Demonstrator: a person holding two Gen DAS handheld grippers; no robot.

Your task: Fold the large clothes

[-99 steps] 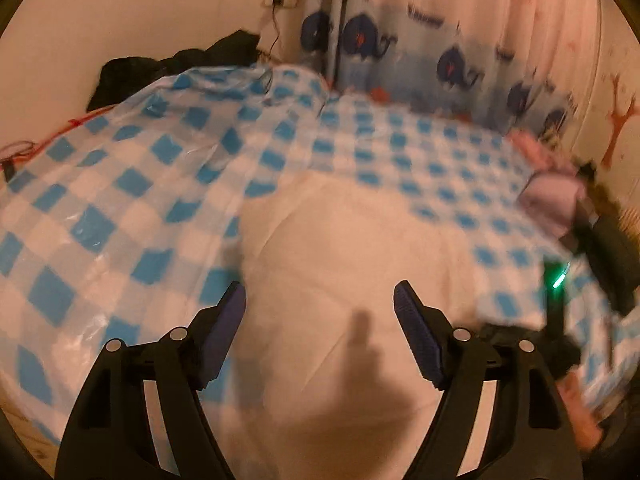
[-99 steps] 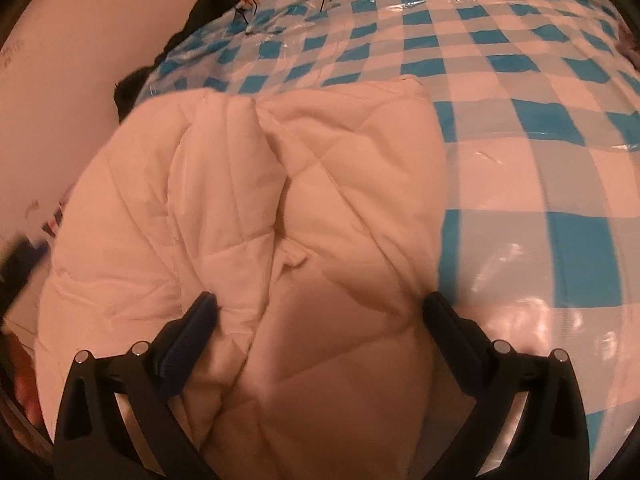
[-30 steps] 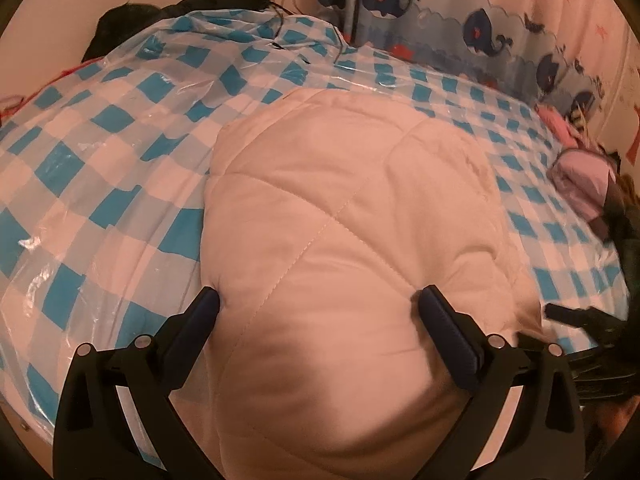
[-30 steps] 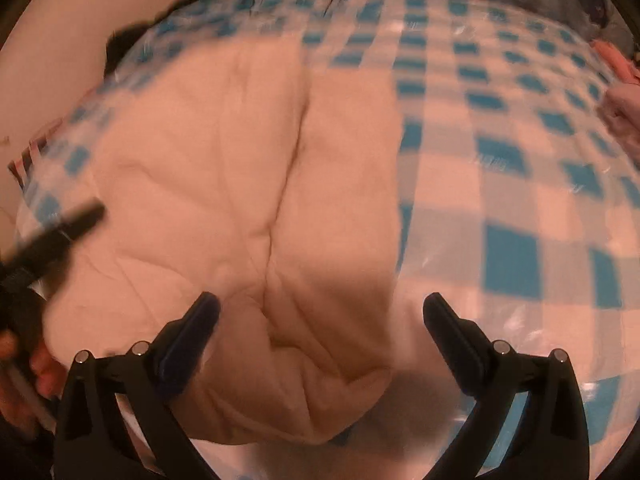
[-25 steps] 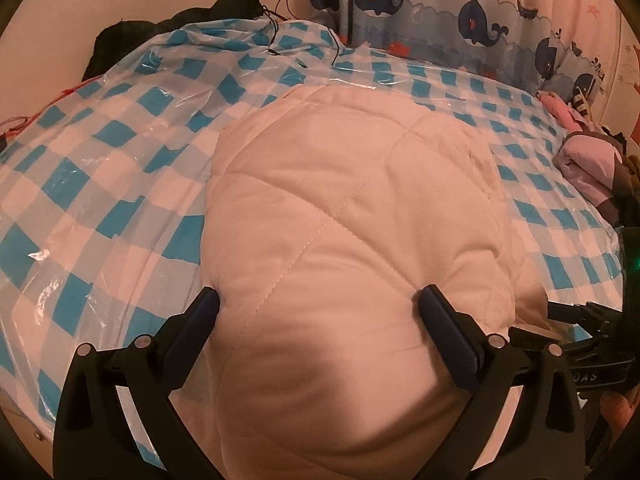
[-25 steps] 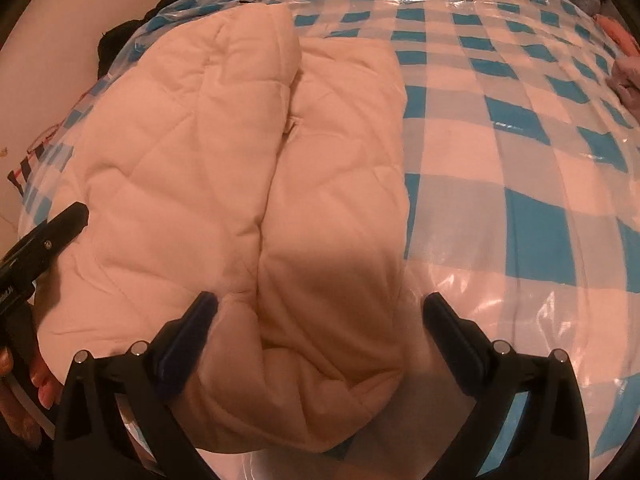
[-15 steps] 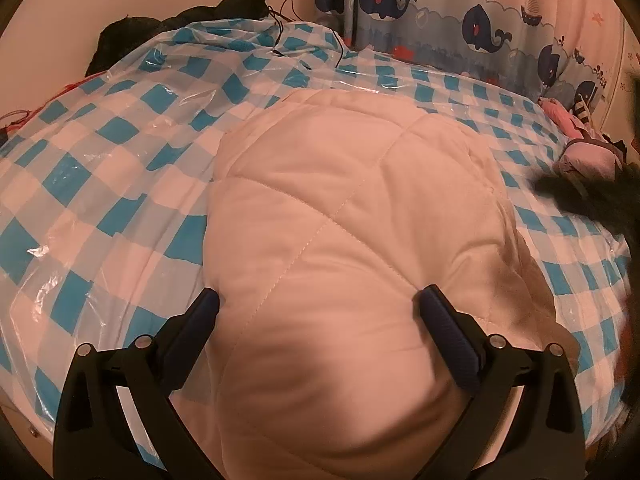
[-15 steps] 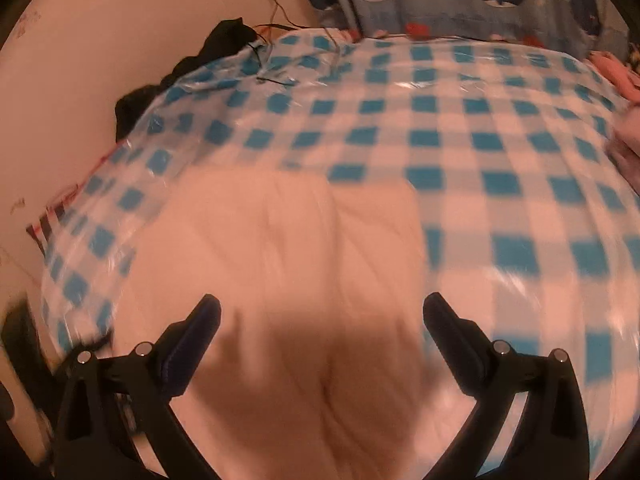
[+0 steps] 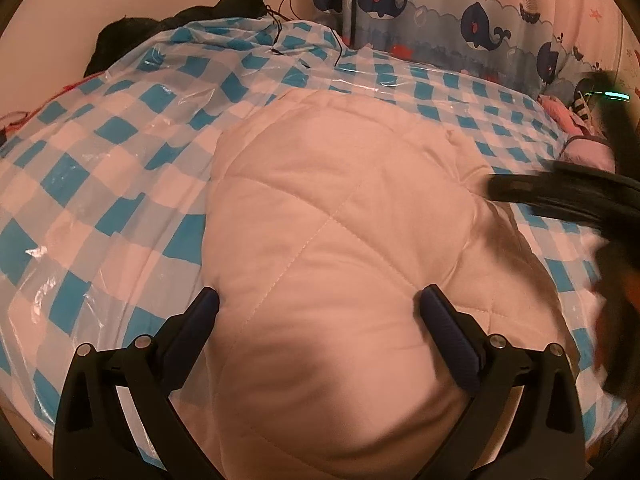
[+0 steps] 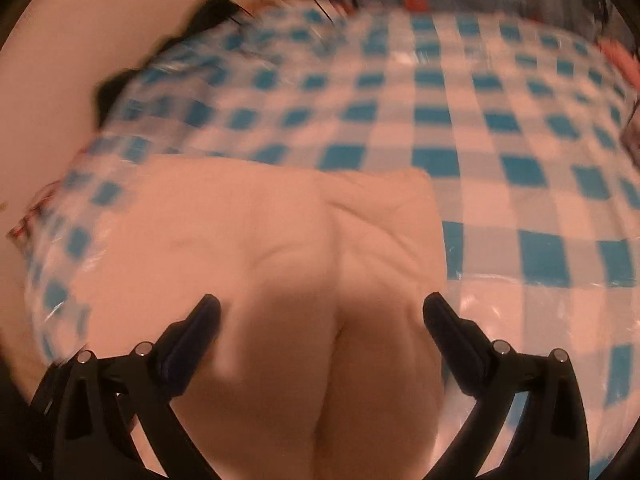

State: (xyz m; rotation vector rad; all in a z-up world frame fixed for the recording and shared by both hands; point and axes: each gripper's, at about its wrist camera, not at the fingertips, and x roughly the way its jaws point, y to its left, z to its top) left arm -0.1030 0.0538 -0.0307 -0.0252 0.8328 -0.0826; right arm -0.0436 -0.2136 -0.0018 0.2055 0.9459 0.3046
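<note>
Left gripper [image 9: 318, 308]: you hold it with its fingers spread wide above the near end of the garment, gripping nothing.
Right gripper [image 10: 320, 314]: yours is spread just as wide and pinches nothing; its view is smeared with motion blur. In the left wrist view it shows as a dark blurred shape at the right edge [image 9: 560, 196], beside the garment's far right side.
Quilted garment [image 9: 340, 248]: the large cream padded piece lies folded into a thick bundle on the bed, stitch lines crossing its top. From your right gripper's view [image 10: 304, 248] a deep crease runs down its middle between two padded halves.
Bed cover [image 9: 100, 168]: blue and white checks under a shiny clear plastic sheet, wrinkled at the left.
Dark clothes [image 9: 180, 20]: piled at the bed's far left corner against the wall.
Whale curtain [image 9: 440, 12]: hangs behind the bed.
Pink and lilac clothes [image 9: 576, 136]: heaped at the far right edge of the bed.
</note>
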